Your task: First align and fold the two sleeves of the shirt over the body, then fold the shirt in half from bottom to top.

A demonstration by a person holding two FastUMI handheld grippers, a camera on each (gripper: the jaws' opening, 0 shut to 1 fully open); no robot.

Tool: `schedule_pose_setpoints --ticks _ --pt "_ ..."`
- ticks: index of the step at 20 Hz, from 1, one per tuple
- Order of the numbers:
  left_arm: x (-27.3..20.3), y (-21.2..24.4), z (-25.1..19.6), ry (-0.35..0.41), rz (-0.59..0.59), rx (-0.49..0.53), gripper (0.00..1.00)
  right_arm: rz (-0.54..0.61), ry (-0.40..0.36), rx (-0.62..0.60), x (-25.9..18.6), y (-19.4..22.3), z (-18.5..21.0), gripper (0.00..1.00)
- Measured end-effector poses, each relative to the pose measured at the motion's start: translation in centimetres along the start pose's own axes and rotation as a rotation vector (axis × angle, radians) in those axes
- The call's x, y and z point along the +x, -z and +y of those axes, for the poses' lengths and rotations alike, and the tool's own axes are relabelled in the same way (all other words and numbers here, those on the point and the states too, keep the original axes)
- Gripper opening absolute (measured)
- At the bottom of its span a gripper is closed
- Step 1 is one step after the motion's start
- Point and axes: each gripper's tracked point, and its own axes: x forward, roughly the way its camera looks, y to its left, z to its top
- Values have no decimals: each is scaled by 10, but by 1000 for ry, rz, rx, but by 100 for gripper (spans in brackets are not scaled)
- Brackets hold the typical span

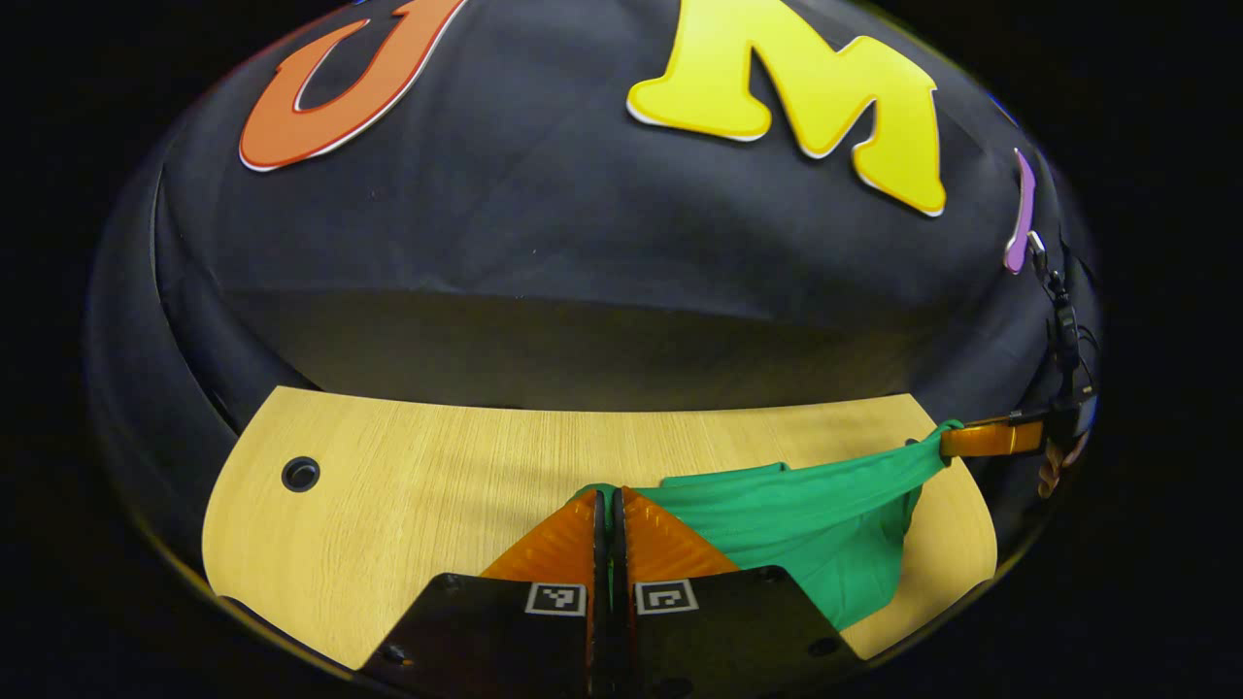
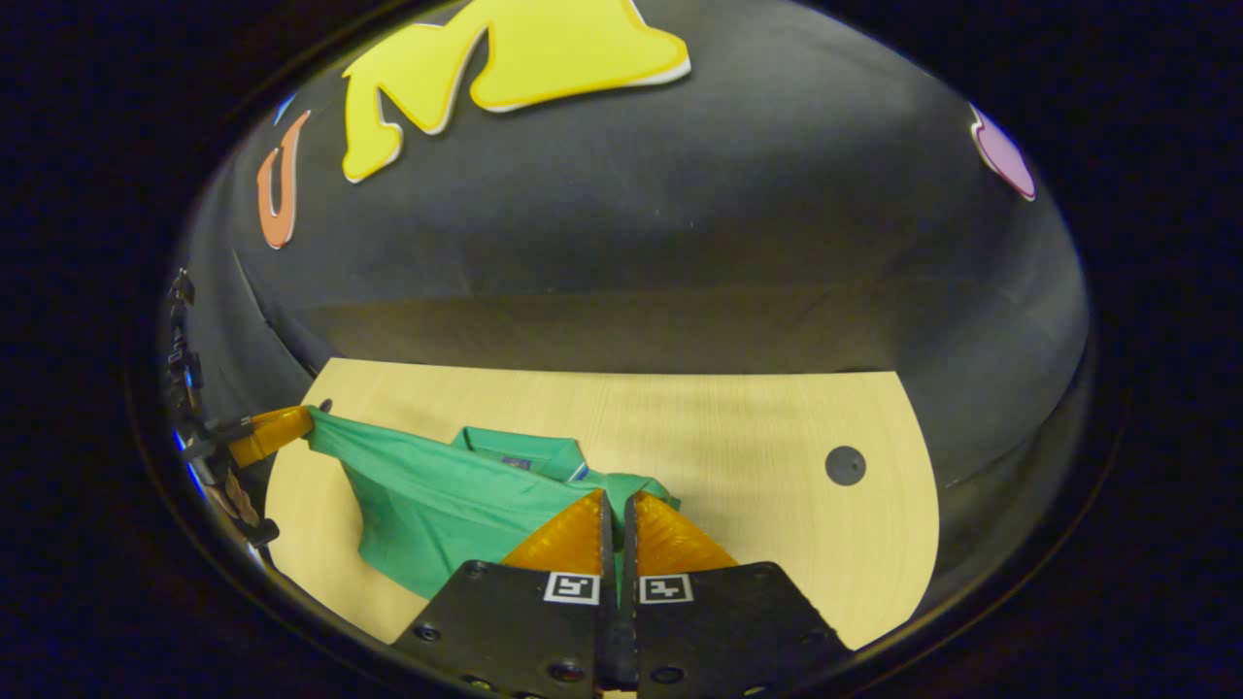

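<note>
- The shirt [image 2: 437, 505] hangs stretched between the two grippers, lifted off the counter [image 2: 738, 437] along its held edge while the rest drapes down and rests on the wood.
- Left gripper [image 1: 613, 497]: its fingers are pressed together with a sliver of green cloth pinched between them, so it is clamped on the shirt. The cloth runs off to its right, towards the other gripper.
- Right gripper [image 2: 616, 500]: fingers likewise closed on green fabric. The cloth runs off to its left.
- The held edge makes a taut line from one gripper to the other, roughly side to side across the counter. The shirt's long axis seems to run the same way, though I cannot be sure.
- The collar [image 2: 524, 449] lies flat on the counter, just beyond the right gripper's fingers, so the collar end is nearer the right one.
- By my judgement, both ends need to travel together, keeping that line level, for the fold to land square.
</note>
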Motion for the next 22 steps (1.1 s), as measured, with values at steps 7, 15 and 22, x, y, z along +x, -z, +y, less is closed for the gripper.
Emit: schedule_pose_setpoints --ticks 7,15,22 --pt "44 21 -3 -6 28 16 9 -13 35 -33 61 18 -9 0" --pt "39 46 0 -71 71 88 100 -21 65 -62 61 59 5 74" --pt "-22 15 -3 -114 -66 -2 100 -173 72 -42 -10 34 17 96"
